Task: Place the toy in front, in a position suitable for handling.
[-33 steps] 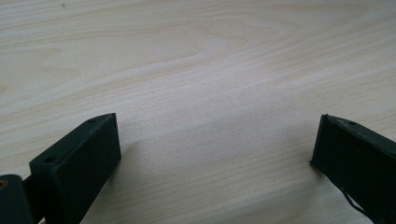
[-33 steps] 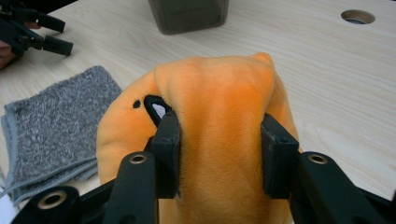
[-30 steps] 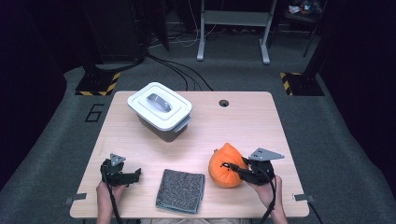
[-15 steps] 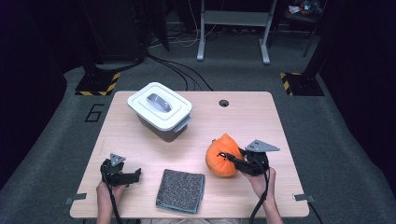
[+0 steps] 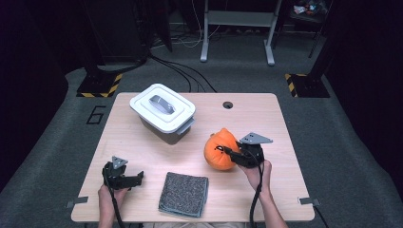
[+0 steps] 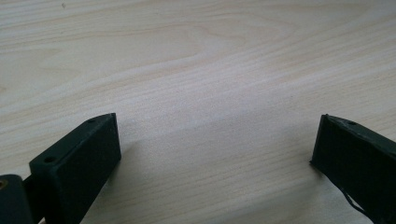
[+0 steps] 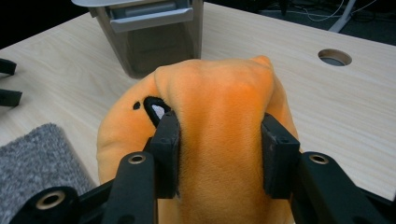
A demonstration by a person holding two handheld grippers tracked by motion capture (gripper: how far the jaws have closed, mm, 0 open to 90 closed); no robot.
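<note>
An orange plush toy point(image 5: 219, 149) sits right of the table's middle. My right gripper point(image 5: 228, 153) is shut on it. In the right gripper view both pads squeeze a fold of the orange plush toy point(image 7: 219, 112), and a black-and-white eye patch shows by the left pad point(image 7: 166, 154). My left gripper point(image 5: 134, 178) rests near the front left of the table, jaws wide apart. In the left gripper view my left gripper point(image 6: 212, 149) has bare wood between its fingers.
A grey box with a white lid point(image 5: 163, 112) stands at the back left, its front point(image 7: 154, 28) just beyond the plush. A grey folded cloth point(image 5: 184, 193) lies at the front middle. The table point(image 5: 142, 147) has a cable hole point(image 5: 227, 105) at its back edge.
My right gripper has carried the orange plush toy away from the front edge, toward the middle and the grey box. The left gripper has stayed where it was.
</note>
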